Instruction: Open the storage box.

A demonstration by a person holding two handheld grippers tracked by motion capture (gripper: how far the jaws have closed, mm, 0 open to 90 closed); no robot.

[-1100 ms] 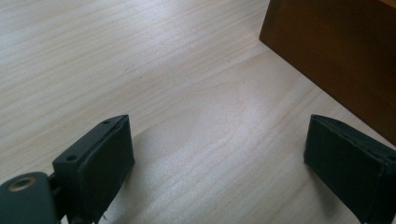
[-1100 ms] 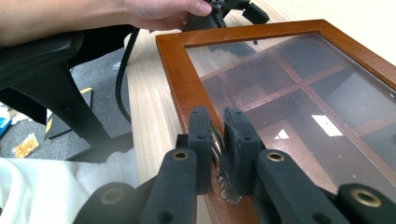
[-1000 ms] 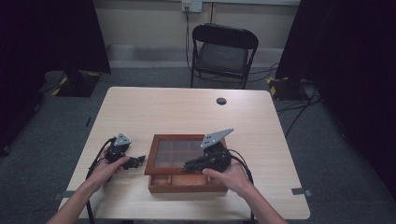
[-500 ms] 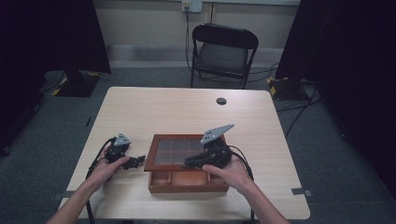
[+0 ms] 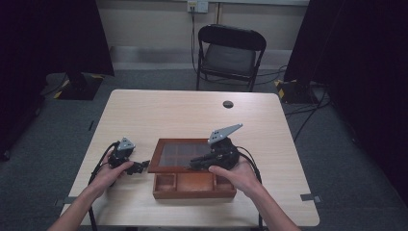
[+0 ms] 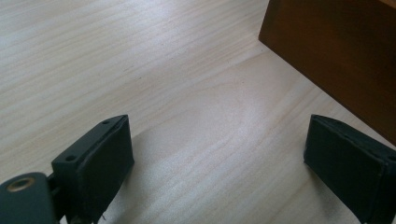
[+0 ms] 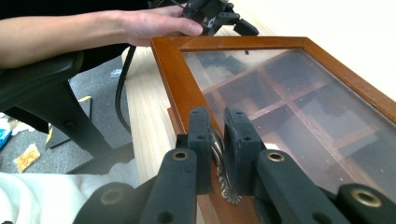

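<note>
Left tongs (image 5: 139,167) low, jaws wide apart; right tongs (image 7: 217,140) raised, jaws pinched nearly together.

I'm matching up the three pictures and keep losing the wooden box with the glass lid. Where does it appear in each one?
High view: the wooden box sits at the table's near middle, glass lid raised.
Left gripper view: its brown side wall fills the upper right corner.
Right gripper view: the lid spans centre to right, its metal handle pinched by the right hand-held gripper.
Shared landmark: the pale wooden table.
</note>
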